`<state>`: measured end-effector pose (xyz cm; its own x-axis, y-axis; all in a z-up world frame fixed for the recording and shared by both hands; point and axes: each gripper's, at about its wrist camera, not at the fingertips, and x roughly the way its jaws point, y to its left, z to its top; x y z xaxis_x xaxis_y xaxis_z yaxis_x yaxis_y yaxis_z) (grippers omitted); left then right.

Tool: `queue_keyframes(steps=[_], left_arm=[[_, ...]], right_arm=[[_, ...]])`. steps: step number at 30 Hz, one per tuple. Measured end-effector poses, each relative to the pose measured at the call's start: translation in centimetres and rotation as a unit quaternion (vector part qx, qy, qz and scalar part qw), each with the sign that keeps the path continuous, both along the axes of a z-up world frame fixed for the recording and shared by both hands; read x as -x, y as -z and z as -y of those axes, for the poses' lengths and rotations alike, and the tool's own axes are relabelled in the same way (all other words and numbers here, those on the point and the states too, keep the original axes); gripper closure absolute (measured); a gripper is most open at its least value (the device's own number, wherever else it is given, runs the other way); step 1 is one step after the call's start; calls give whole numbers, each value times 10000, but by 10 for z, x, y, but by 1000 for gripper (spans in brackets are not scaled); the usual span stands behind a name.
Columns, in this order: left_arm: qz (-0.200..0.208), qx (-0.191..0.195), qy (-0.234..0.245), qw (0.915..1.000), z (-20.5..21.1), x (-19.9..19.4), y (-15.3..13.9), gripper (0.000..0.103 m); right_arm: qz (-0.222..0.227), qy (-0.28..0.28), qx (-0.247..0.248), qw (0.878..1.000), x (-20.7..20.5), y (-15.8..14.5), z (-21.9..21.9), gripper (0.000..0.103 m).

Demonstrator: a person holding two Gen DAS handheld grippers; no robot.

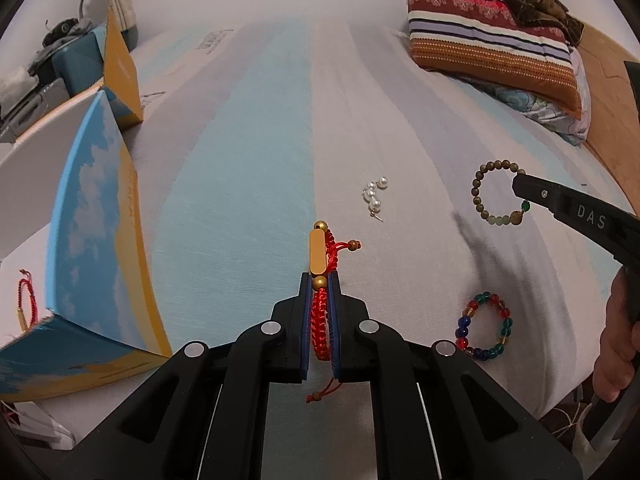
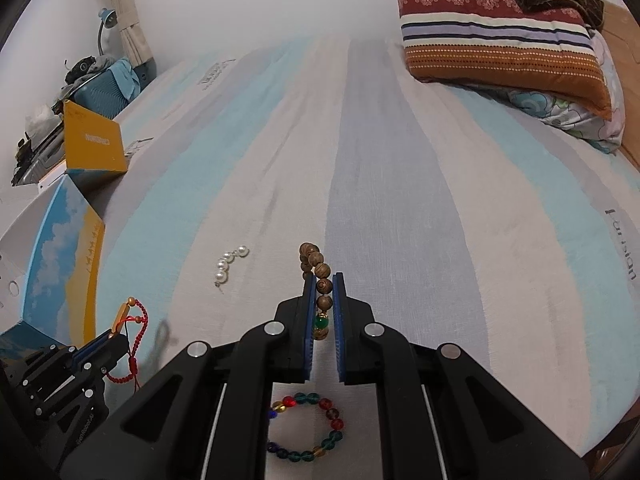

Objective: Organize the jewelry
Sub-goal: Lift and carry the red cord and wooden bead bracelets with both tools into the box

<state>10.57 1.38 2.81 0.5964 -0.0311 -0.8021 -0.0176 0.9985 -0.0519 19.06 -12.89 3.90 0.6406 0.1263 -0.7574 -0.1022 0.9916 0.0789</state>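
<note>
The left tongs are closed on the red bracelet, the right tongs on the wooden bracelet; each grip should stay firm until the open box.

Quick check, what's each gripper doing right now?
Left gripper: closed on the red braided bracelet.
Right gripper: closed on the wooden bead bracelet.

Right hand-held gripper clamping wooden bead bracelet, above striped bedsheet
</note>
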Motion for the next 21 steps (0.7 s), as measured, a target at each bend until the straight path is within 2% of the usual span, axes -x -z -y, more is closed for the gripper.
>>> queue_keyframes(steps=[11,21], left_arm=[[115,19,-78,9999,-21,-2,-40,96],[376,-120,-273,9988,-51,-1,-81,96]], right_arm=[[83,-12,113,9999,5,-34,-18,96],[347,-167,167,9991,9,-73,-55,96]])
